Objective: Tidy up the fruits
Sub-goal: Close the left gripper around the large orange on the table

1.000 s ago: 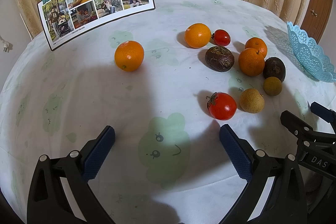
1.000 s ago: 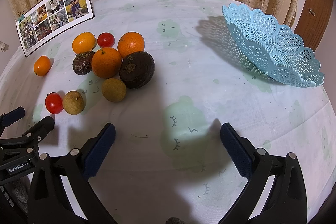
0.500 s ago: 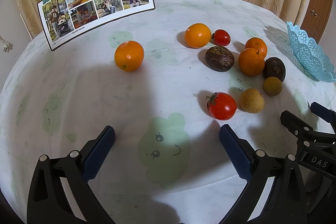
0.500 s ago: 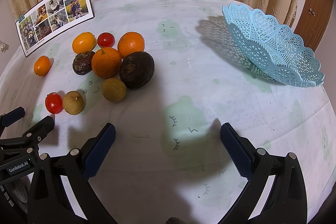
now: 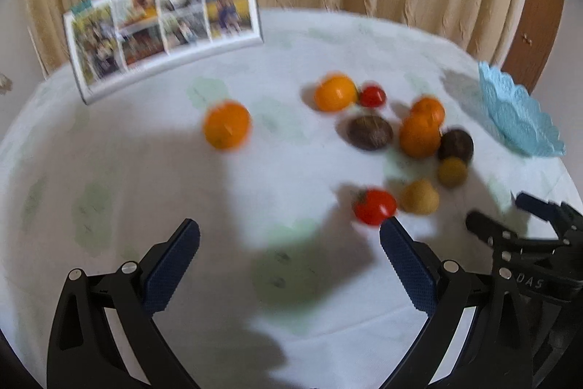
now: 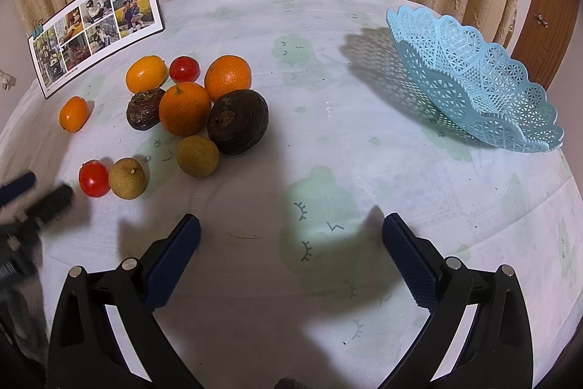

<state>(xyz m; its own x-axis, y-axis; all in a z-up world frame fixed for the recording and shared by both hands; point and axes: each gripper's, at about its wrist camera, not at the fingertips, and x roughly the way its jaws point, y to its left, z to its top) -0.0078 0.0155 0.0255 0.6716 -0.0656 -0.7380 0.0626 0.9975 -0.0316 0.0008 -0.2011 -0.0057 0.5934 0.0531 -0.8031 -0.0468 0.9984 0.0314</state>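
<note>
Several fruits lie on the white tablecloth: oranges [image 6: 185, 108], a dark avocado [image 6: 237, 121], a dark passion fruit [image 6: 145, 108], two tomatoes [image 6: 94, 178], two brown longans [image 6: 198, 155] and a lone small orange [image 6: 73, 113]. A light blue lattice basket [image 6: 473, 82] stands at the right, empty. My left gripper [image 5: 289, 257] is open and empty, just short of the near tomato [image 5: 374, 206]; the view is blurred. My right gripper [image 6: 290, 250] is open and empty over bare cloth, between fruits and basket.
A photo calendar [image 6: 96, 24] held by clips stands at the back left of the round table [image 6: 364, 192]. Beige curtains hang behind. The table edge curves away close to the right of the basket. A wooden door [image 6: 554, 13] is at far right.
My left gripper has started moving: its view is now blurred and tilted up, and the fruits sit lower in it. The right gripper has not moved. No fruit has shifted.
</note>
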